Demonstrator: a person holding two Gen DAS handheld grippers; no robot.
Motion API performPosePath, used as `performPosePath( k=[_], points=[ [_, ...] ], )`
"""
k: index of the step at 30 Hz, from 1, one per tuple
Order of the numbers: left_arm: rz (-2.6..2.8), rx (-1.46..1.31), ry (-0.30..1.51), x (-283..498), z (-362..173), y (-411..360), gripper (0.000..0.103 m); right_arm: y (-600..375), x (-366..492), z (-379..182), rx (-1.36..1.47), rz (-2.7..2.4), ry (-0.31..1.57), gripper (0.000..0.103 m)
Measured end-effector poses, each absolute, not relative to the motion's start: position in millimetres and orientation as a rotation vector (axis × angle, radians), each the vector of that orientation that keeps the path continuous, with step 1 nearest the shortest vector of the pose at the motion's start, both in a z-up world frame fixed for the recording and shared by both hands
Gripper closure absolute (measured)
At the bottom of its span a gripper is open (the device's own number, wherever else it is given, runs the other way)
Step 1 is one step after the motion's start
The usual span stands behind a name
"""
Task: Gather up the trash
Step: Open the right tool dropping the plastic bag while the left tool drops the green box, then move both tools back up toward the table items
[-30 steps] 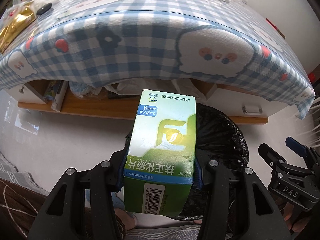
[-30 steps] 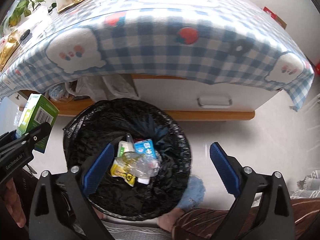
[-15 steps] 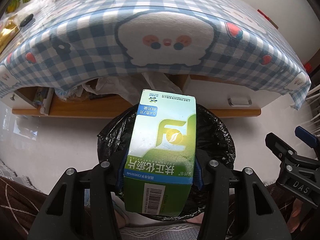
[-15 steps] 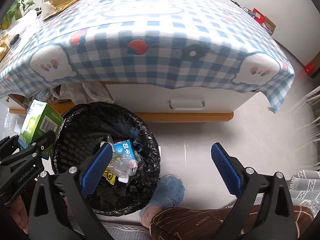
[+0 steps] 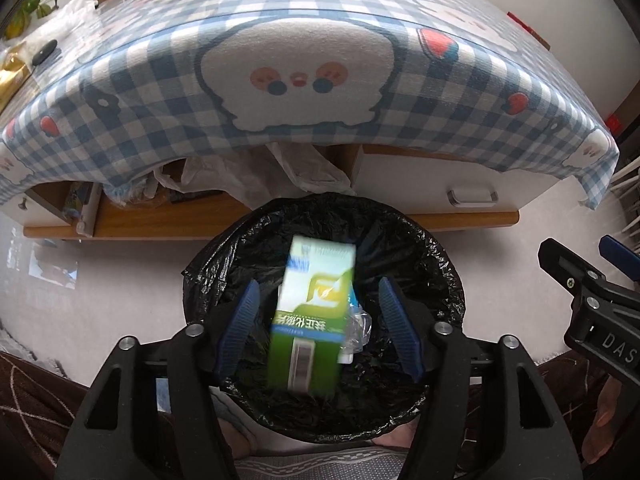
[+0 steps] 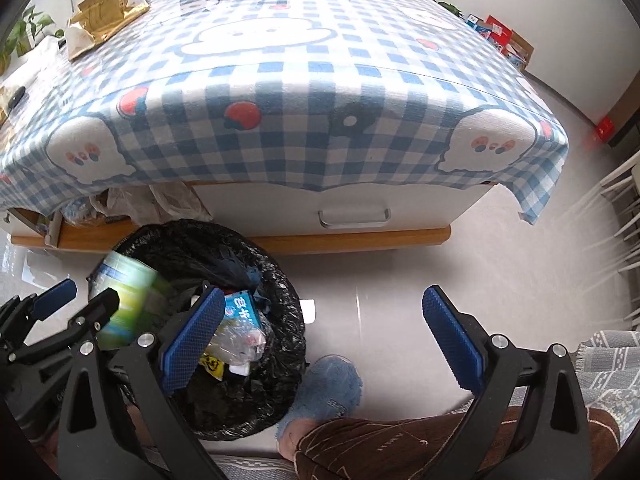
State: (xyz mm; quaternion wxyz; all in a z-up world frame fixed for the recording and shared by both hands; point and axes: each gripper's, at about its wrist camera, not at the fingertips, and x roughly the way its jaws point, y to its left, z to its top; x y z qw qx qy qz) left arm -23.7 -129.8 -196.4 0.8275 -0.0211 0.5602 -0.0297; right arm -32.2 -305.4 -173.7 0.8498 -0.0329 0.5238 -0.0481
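Green carton (image 5: 310, 316) loose over bin (image 5: 436, 248) rim | left tool (image 5: 318, 332) just opened wide | right tool (image 6: 320, 338) wide, empty

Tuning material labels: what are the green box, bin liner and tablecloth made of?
Green box: looks like printed, slightly glossy paperboard, given its flat faces, sharp edges and barcode; motion blur hides the finer finish.
Bin liner: thin black plastic film, crinkled and shiny.
Tablecloth: probably soft printed fabric; matte, draping loosely over the table edge.
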Motion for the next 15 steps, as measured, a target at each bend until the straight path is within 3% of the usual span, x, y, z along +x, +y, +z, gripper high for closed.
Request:
performPosePath(
  k=[6,15],
  points=[
    [-0.043,-0.049,1.152,-27,-185,-115,0.019,-290,-31,-169,-0.065,-0.064,1.076,0.008],
    [-0.006,-0.076,1.075,-28,-158,-77,0.007,-278,-28,-154,-0.019,-0.014,1.016,0.008]
  ],
)
